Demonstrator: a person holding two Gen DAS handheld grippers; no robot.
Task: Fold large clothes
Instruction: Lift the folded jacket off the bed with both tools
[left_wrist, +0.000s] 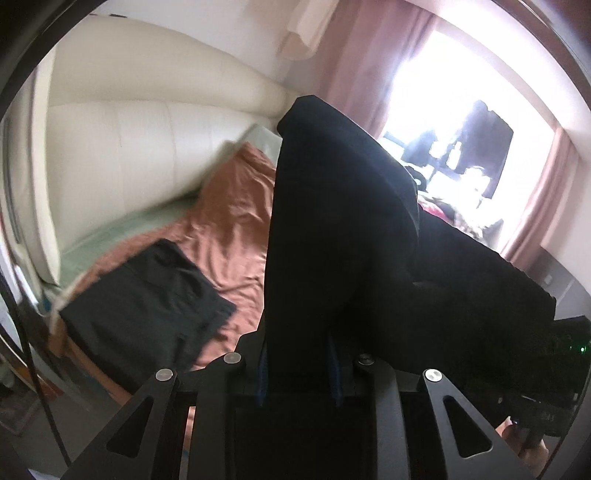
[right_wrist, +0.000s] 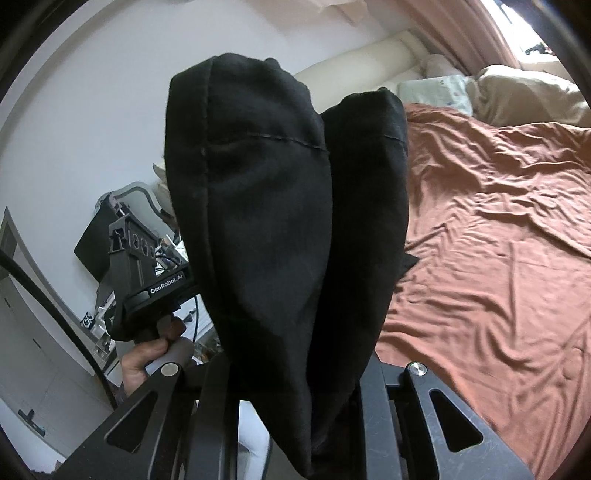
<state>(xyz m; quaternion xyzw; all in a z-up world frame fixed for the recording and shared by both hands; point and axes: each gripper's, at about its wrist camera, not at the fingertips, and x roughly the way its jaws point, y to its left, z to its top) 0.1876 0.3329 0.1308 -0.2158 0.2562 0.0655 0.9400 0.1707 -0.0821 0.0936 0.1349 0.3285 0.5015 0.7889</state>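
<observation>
A large black garment (left_wrist: 332, 229) hangs in the air above the bed, held by both grippers. My left gripper (left_wrist: 299, 373) is shut on one bunched edge of it; the cloth covers the fingertips. My right gripper (right_wrist: 295, 387) is shut on another bunched part of the black garment (right_wrist: 266, 206), which drapes over its fingers and hides them. The left gripper's body (right_wrist: 147, 273) with the hand holding it shows in the right wrist view, at left. A folded black garment (left_wrist: 147, 310) lies on the bed's near corner.
The bed has a rumpled rust-orange sheet (right_wrist: 498, 258) with pillows (right_wrist: 517, 92) at its head and a cream padded headboard (left_wrist: 147, 140). A bright window with pink curtains (left_wrist: 480, 129) is at the right. A desk with clutter (right_wrist: 99, 229) stands by the white wall.
</observation>
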